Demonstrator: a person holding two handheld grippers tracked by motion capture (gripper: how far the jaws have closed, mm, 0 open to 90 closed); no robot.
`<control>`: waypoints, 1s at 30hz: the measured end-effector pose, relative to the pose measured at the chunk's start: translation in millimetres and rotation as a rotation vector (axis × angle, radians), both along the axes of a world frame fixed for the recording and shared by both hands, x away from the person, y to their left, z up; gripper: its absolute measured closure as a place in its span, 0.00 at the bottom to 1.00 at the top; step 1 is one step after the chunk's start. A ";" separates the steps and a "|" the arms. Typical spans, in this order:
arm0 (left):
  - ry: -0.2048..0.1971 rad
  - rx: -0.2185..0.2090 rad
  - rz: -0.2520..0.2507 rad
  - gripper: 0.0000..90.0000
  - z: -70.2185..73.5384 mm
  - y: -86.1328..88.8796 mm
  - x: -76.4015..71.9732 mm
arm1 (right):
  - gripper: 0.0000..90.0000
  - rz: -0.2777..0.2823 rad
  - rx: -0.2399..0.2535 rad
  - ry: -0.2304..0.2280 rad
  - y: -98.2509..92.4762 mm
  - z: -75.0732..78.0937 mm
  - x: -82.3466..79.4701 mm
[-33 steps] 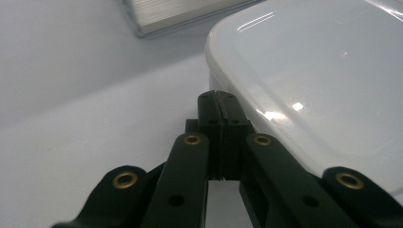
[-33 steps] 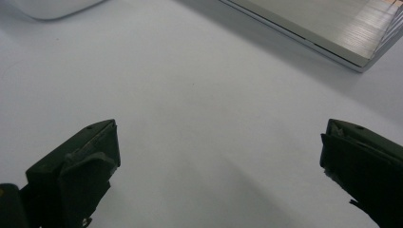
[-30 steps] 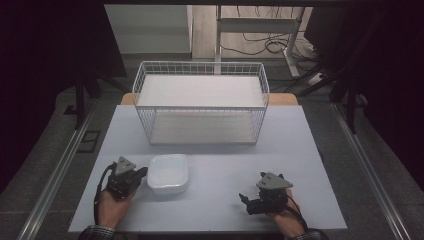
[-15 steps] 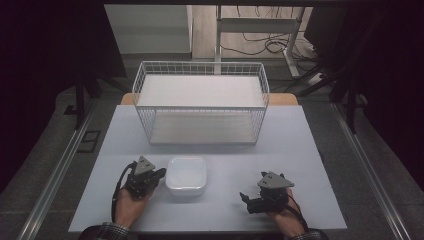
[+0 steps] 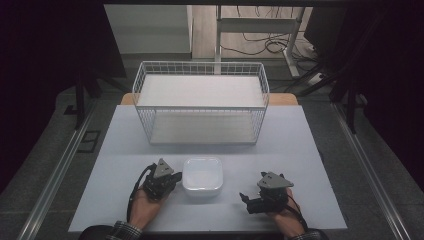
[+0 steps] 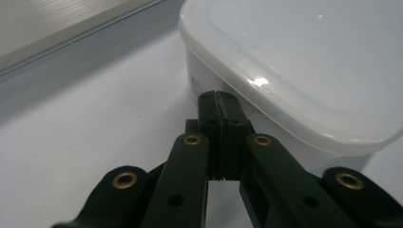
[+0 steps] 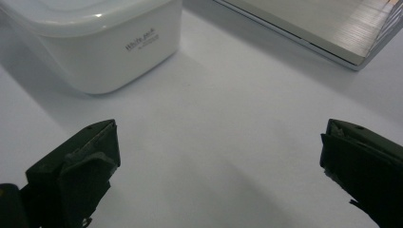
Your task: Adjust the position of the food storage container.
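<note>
A white, square, lidded plastic container is being pushed across the pale grey table top by the left gripper, whose 2 black jaws are pressed fully together with nothing between them. In the left gripper view the closed tips are being held against the container's side wall just under the lid's rim, so the closed jaws are probably being used as a blunt pusher rather than as a clamp. Compared with the earlier high views, the container is now lying further towards 3 o'clock, near the middle of the table's front edge, and the left gripper is touching it from its 9 o'clock side. At the container's 3 o'clock, a little apart from it, the right gripper is being kept low with its jaws spread wide and holding nothing; in the right gripper view the container is seen at 11 o'clock ahead of the open jaws, with bare table between. It seems that the container is being slid within the right gripper's reach, ready for a grasp. At 12 o'clock from the container, well apart, a white wire-mesh basket with 2 solid shelves is standing, and it is judged to be the likely destination.
</note>
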State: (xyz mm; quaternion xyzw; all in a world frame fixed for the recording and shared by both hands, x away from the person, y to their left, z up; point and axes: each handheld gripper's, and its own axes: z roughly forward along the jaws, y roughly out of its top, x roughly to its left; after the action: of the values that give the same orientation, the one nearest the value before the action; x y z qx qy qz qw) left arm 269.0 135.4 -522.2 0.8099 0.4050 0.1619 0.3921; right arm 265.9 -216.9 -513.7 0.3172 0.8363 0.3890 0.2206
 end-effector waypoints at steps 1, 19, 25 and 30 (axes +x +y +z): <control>0.000 0.000 0.000 1.00 0.0 0.0 0.0 | 0.00 0.000 0.000 0.000 0.0 0.0 0.0; -0.015 -0.090 0.005 0.58 6.4 10.4 -1.5 | 0.00 -0.003 0.060 0.004 -1.6 2.9 -0.3; -0.016 -0.126 -0.007 0.29 8.6 20.1 -10.4 | 0.00 0.001 0.123 0.012 -2.8 5.8 -1.0; -0.017 -0.109 -0.006 0.06 7.1 24.8 -17.0 | 0.00 -0.002 0.123 0.015 -3.2 5.7 -0.6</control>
State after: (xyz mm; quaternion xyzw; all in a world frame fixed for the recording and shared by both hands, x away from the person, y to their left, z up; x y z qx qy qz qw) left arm 252.0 160.2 -515.1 0.7871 0.4075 0.1452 0.4397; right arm 265.3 -220.1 -508.0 0.3340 0.8121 0.4370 0.1949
